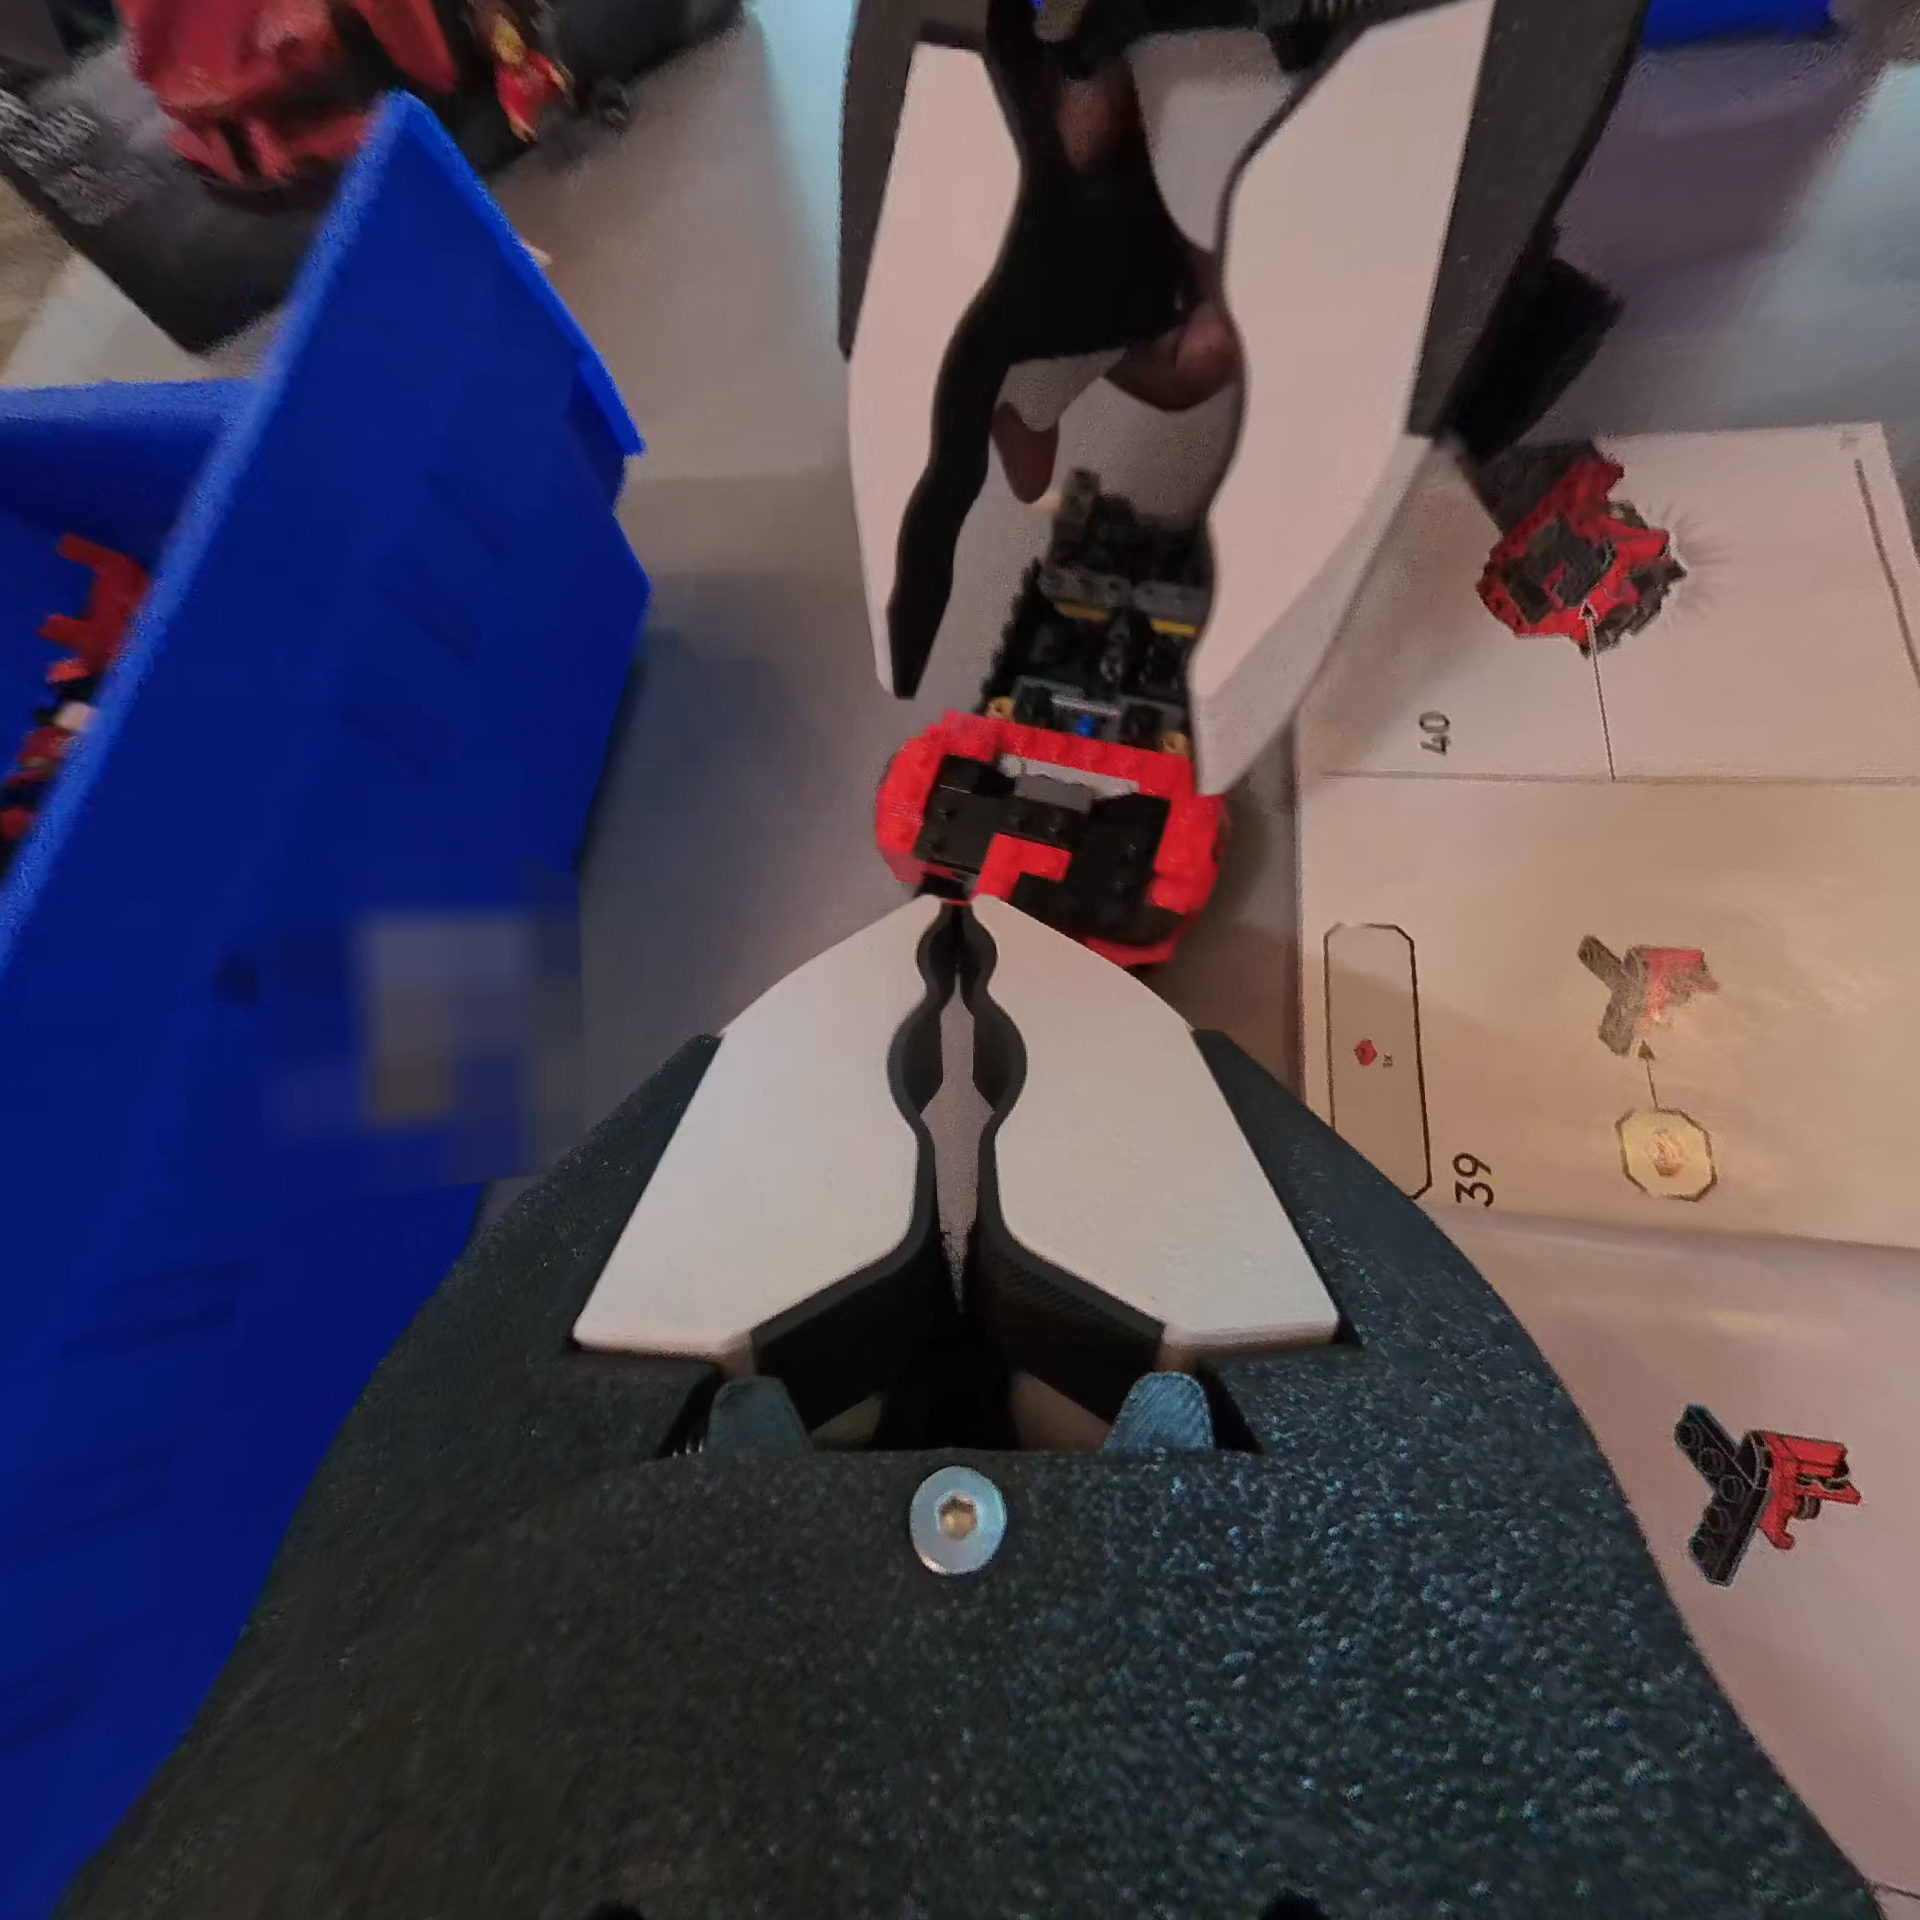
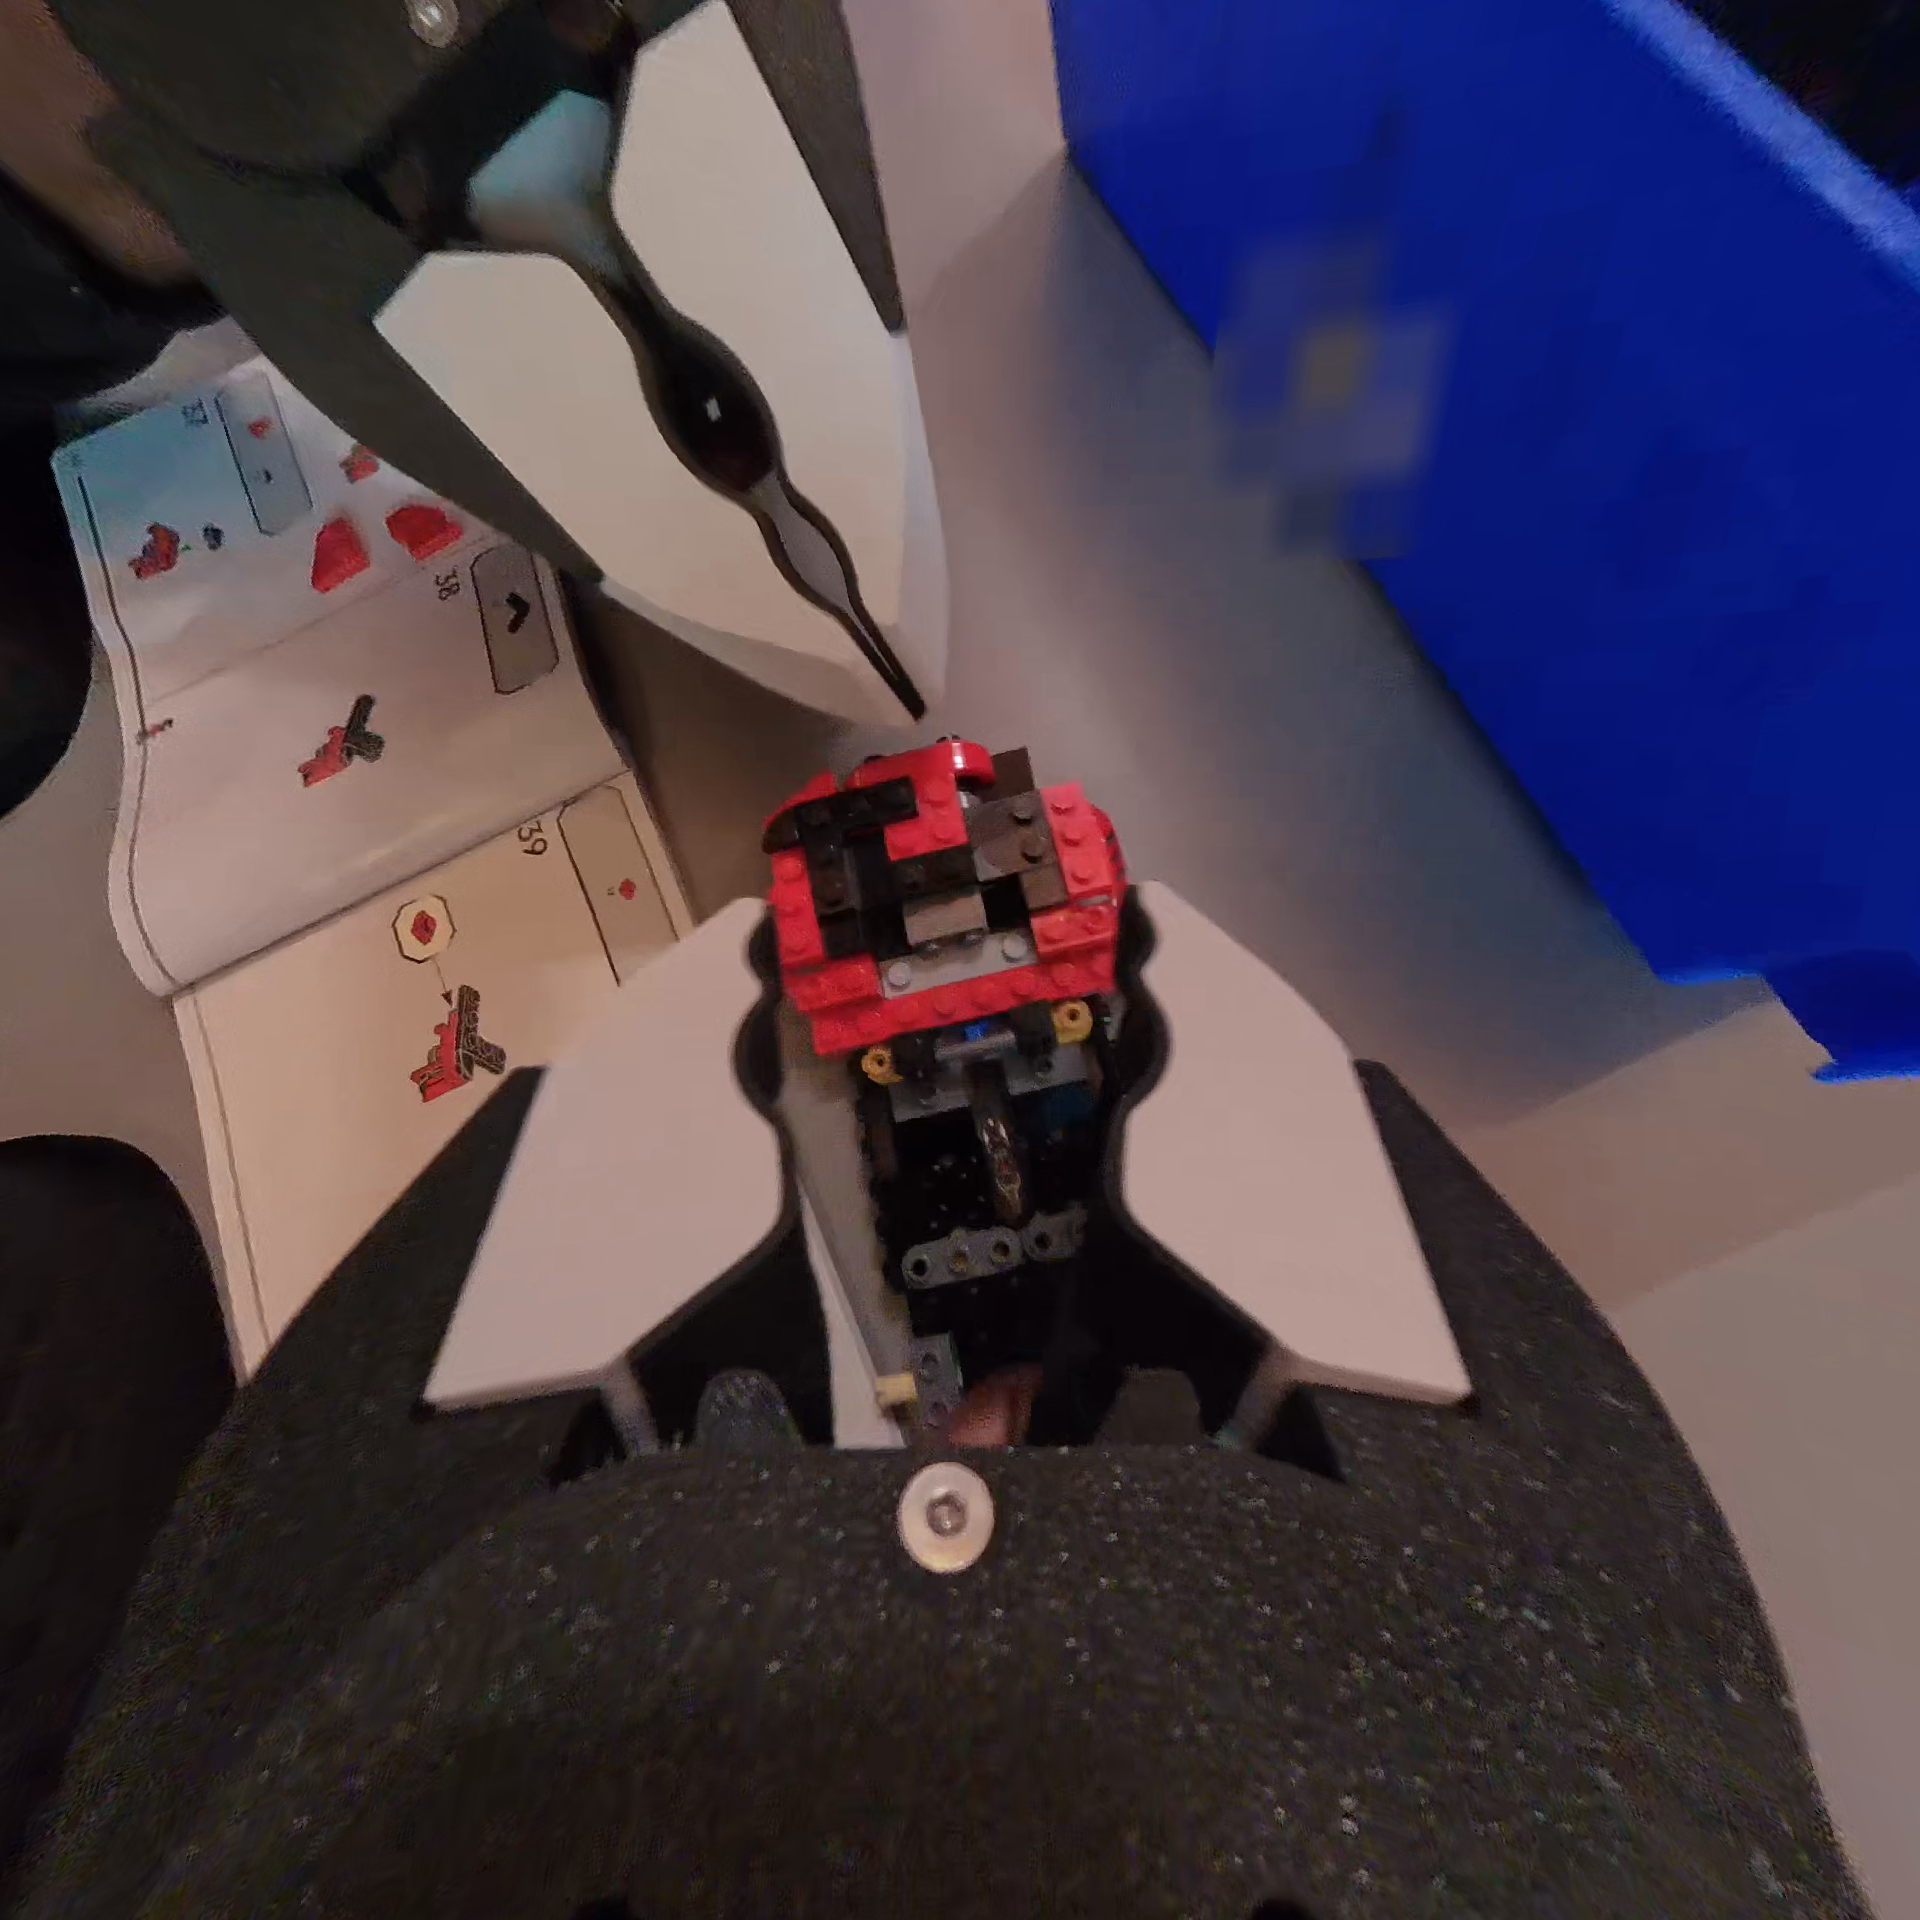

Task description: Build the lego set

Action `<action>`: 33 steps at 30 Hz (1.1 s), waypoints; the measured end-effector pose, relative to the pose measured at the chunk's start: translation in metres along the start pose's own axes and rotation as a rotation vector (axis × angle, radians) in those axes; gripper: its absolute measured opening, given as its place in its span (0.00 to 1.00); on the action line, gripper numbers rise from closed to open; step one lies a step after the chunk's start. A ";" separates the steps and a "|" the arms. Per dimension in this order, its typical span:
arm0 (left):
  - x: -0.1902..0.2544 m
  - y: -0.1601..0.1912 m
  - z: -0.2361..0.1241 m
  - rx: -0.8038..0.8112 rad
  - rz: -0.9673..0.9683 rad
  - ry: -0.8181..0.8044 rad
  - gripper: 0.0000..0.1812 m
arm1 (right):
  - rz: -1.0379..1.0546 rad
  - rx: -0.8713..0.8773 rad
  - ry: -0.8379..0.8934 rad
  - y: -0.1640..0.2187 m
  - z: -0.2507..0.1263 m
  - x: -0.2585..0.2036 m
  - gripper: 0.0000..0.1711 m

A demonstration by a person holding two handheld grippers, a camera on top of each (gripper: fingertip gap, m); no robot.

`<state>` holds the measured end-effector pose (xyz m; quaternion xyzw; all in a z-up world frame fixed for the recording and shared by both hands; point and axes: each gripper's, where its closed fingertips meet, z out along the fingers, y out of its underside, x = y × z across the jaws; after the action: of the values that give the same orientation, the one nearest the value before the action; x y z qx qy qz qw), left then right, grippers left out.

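**Closed left claw meets held lego model**

Nearest, the left gripper (image 1: 954, 914), tips pinched together, touches the red-and-black model (image 1: 1049, 831). Beyond, the right gripper (image 2: 940, 935) clamps that model's dark chassis. Blue bin (image 1: 343, 727) left, instruction booklet (image 1: 1621, 935) right. Likely pressing a small piece home; next needs firm, aligned pressure.

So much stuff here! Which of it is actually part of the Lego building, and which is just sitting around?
In use:
- red and black Lego model, held by the right gripper
- left gripper, shut, tips at the model's edge
- instruction booklet, open beside it
- blue bin with loose red pieces

Just lying about:
- red figure at the far edge of the table
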<state>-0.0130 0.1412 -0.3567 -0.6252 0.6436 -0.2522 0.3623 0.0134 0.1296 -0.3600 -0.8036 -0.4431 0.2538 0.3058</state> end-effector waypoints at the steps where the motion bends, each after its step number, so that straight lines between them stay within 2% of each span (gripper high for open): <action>1: -0.004 -0.004 -0.004 0.026 -0.015 -0.016 0.00 | 0.001 -0.015 0.018 0.002 -0.003 0.004 0.43; 3: -0.013 -0.009 -0.011 0.072 -0.035 -0.052 0.00 | -0.019 -0.087 0.024 0.013 -0.002 0.005 0.53; 5: -0.018 -0.011 -0.015 0.091 -0.033 -0.074 0.00 | -0.035 -0.137 -0.007 0.021 0.004 -0.002 0.55; 8: -0.022 -0.010 -0.015 0.100 -0.020 -0.101 0.00 | -0.101 -0.186 0.019 0.027 0.015 -0.001 0.52; 10: -0.024 -0.009 -0.014 0.101 -0.012 -0.120 0.00 | -0.131 -0.185 0.035 0.028 0.020 0.001 0.46; 13: -0.033 -0.011 -0.018 0.137 -0.004 -0.180 0.00 | -0.169 -0.169 0.041 0.026 0.021 0.001 0.45; 16: -0.047 -0.016 -0.027 0.193 -0.006 -0.268 0.01 | -0.277 -0.154 0.126 0.019 0.015 0.004 0.45; 18: -0.055 -0.019 -0.033 0.220 -0.014 -0.320 0.01 | -0.411 -0.147 0.267 0.008 0.003 0.011 0.45; 22: -0.067 -0.024 -0.046 0.284 -0.031 -0.404 0.01 | -0.875 -0.123 0.714 -0.036 -0.038 0.018 0.45; 27: -0.074 -0.027 -0.055 0.325 -0.024 -0.470 0.01 | -1.362 -0.061 1.180 -0.089 -0.086 -0.011 0.44; 33: -0.072 -0.030 -0.053 0.332 0.045 -0.513 0.01 | -1.618 0.064 1.503 -0.132 -0.126 -0.055 0.45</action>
<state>-0.0391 0.2023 -0.2900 -0.5863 0.4947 -0.1797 0.6159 -0.0006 0.1031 -0.1716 -0.2175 -0.5326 -0.5627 0.5936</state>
